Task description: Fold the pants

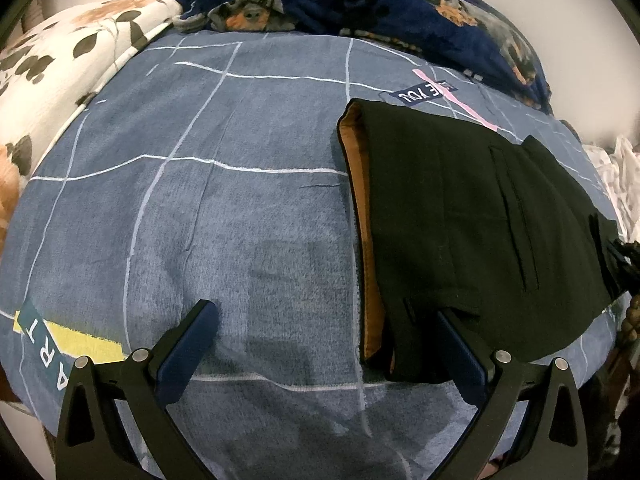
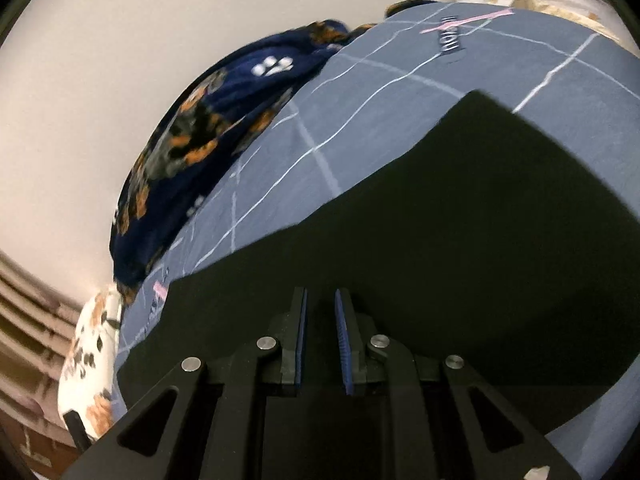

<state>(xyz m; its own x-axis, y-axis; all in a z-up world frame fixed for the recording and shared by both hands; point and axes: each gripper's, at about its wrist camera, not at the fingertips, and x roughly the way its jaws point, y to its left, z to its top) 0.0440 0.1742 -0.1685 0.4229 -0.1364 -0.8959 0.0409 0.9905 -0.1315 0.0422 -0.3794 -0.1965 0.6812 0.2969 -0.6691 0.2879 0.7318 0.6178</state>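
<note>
Black pants [image 1: 472, 216] folded on blue bedspread [image 1: 200, 200], left tool [image 1: 326, 318] spread wide.

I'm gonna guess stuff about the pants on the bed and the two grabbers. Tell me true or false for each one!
1. The pants are black. True.
2. The pants lie on a red sheet. False: the bedspread is blue-grey with white lines.
3. The left gripper is open. True: its fingers stand wide apart.
4. The left gripper is squeezing the pants. False: nothing sits between its fingers, though one finger is by the pants' edge.
5. The pants show orange-brown lining along one edge. True.
6. The right gripper is wide open. False: its fingers are close together over the black cloth.
</note>
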